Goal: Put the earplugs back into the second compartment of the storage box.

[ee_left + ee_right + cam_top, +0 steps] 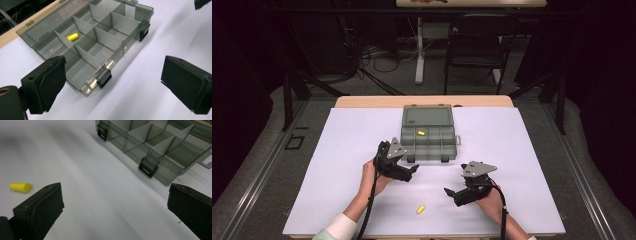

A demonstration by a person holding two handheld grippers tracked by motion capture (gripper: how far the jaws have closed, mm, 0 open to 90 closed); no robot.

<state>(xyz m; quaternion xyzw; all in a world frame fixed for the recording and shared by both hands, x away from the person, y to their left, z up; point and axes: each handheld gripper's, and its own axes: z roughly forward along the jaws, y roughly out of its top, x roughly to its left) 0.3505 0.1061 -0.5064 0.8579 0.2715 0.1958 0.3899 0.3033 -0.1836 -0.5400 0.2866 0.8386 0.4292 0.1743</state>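
Seen from above, a white-covered table holds an open, smoke-grey compartment organizer box at its centre, lid folded back toward 12 o'clock. One yellow foam earplug lies in a far-row compartment. A second yellow earplug lies loose on the table at 6 o'clock from the box (between the two forearms). The left gripper, at 7 o'clock from the box, has its jaws spread wide and empty. The right gripper, at 5 o'clock, is likewise wide apart, holding nothing.

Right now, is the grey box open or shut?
Open. The grey box has its lid flipped back flat, so its compartments and one yellow earplug show.
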